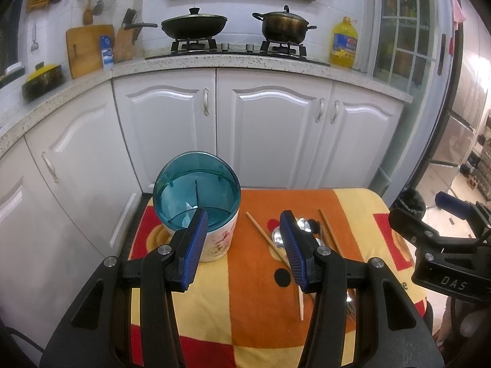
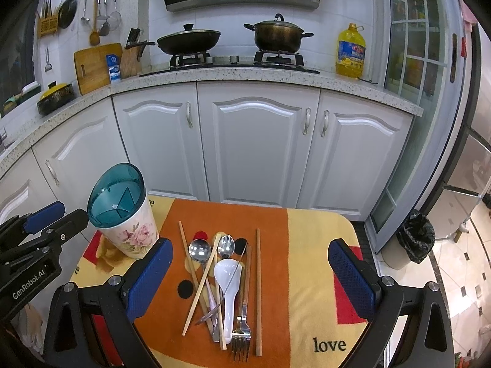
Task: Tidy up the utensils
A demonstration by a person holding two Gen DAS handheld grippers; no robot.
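A floral utensil holder (image 2: 129, 233) with a teal divided insert (image 1: 196, 194) stands at the table's far left. A pile of utensils lies mid-table: a white ceramic spoon (image 2: 228, 282), two metal spoons (image 2: 200, 251), a fork (image 2: 241, 337) and several wooden chopsticks (image 2: 258, 291). My right gripper (image 2: 250, 271) hovers open above the pile, fingers wide apart and holding nothing. My left gripper (image 1: 244, 239) is open too, its left finger in front of the holder and its right finger hiding part of the spoons (image 1: 277, 236).
The table wears an orange, yellow and red cloth (image 2: 316, 276) printed "love". White cabinets (image 2: 257, 147) and a counter with a stove, wok (image 2: 188, 41) and pot stand behind. A bagged bin (image 2: 412, 239) sits on the floor at right.
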